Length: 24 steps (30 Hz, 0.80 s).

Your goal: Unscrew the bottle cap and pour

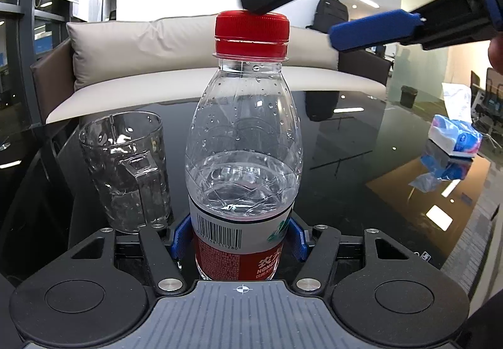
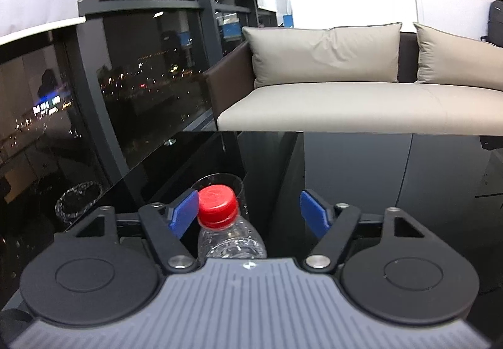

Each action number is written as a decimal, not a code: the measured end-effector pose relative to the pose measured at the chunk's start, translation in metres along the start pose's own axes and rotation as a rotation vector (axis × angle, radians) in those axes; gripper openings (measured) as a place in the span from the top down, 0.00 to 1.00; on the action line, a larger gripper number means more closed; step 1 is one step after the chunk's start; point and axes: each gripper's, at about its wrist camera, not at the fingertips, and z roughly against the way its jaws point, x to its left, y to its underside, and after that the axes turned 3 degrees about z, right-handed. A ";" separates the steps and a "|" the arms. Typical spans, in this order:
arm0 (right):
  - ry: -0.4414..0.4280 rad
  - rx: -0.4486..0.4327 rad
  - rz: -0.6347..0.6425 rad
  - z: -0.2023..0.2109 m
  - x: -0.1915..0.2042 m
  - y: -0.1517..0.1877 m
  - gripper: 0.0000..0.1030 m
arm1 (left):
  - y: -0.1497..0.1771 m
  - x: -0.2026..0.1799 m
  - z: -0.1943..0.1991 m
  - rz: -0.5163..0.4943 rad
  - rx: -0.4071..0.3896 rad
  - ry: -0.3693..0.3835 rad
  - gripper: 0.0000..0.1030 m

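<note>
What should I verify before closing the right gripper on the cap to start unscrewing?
1. Left gripper clamped on bottle: ok.
2. Bottle upright on table: ok.
3. Cap still seated: ok.
4. Right gripper open: ok.
5. Cap centred between the right fingers: not ok, it sits against the left finger.
6. Glass mug clear of the bottle: ok, beside it.

The left gripper [image 1: 239,240] clamps the upright bottle [image 1: 243,160] at its label. The right gripper [image 1: 314,15] hangs spread above the red cap [image 1: 252,26]. A glass mug [image 1: 125,169] stands left.
</note>
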 end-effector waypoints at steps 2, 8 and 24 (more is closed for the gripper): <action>-0.002 0.007 0.009 -0.004 0.003 -0.002 0.30 | 0.000 0.000 0.001 0.000 0.001 0.001 0.45; -0.013 0.023 0.045 -0.015 0.011 -0.008 0.47 | 0.000 0.001 0.002 -0.003 0.000 0.001 0.45; -0.023 0.020 0.084 -0.020 0.018 0.001 0.67 | 0.002 0.000 0.001 -0.005 -0.002 -0.002 0.45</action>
